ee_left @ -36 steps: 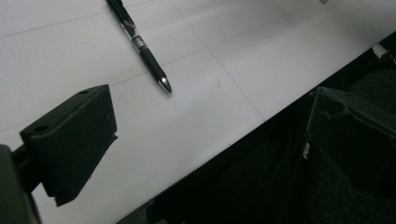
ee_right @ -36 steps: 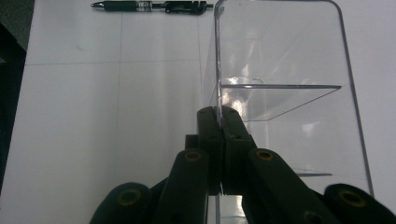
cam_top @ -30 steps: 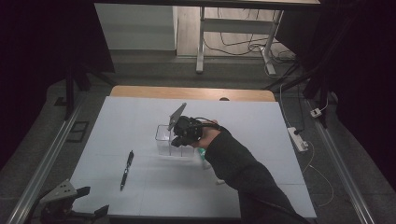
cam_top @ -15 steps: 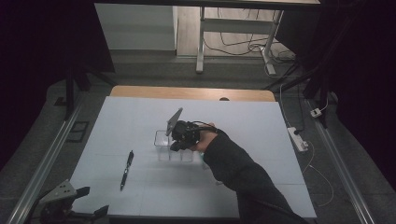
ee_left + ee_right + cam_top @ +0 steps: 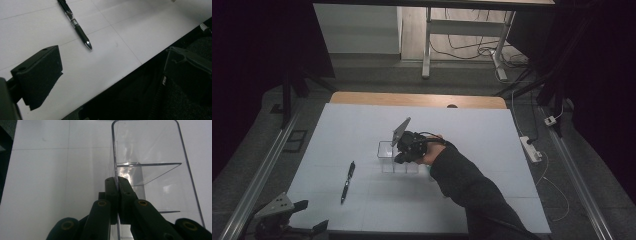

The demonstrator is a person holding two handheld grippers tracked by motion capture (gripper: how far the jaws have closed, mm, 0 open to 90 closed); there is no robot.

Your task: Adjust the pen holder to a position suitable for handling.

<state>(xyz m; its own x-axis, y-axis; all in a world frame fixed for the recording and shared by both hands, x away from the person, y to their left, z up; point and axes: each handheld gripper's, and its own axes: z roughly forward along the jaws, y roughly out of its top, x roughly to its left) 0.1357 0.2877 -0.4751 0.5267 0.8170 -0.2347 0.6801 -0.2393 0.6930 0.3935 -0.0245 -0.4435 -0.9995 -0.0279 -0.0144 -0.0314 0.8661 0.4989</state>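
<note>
Right gripper [image 5: 117,180] pinching side wall of clear plastic box [image 5: 150,157] — box sits mid-table [image 5: 512,130]. Pen [image 5: 347,181] lies toward near left corner. Left gripper [image 5: 277,212] rests off near left corner — jaws spread.

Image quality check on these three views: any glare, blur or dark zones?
High view: dim, dark surround, white table evenly lit, clear organizer barely readable. Left gripper view: pen sharp with a glint on its tip, near jaw soft, lower right in shadow. Right gripper view: bright, glare patches on the organizer's wall, right gripper crisp.
</note>
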